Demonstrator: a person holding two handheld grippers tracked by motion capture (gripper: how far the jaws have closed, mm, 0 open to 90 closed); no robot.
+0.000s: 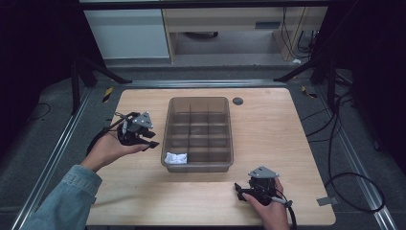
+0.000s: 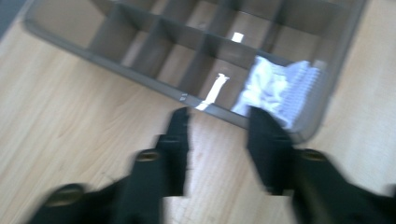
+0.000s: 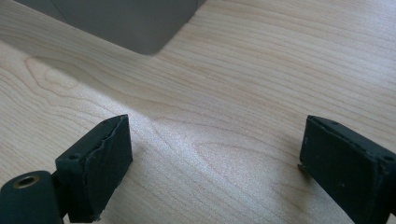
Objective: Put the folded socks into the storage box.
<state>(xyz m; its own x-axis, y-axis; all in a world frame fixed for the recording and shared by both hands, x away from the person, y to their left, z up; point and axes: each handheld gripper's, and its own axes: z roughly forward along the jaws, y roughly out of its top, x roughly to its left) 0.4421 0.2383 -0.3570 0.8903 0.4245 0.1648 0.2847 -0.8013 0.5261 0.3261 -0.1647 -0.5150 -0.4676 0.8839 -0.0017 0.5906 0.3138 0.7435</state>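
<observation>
floor: grey carpet (image 1: 249,60) | far: pale wooden desk (image 1: 230,21), white cabinet (image 1: 127,31) | sides: dark curtains (image 1: 28,57)

Light wooden table (image 1: 268,129) bears a compartmented grey bin (image 1: 197,165); a dark disc (image 1: 238,100), perhaps a grommet

Left gripper (image 1: 154,139) held raised, jaws parted; right gripper (image 1: 238,189) low, jaws wide.

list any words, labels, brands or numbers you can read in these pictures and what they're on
None can be read.
The divided bin bears no print in the high view.
The white crumpled item in its corner compartment is blurred in the left gripper view; no lettering can be made out.
The pale strips on the bin's dividers look like glare, not labels.
The left gripper, right gripper and wooden table bear no markings.
</observation>
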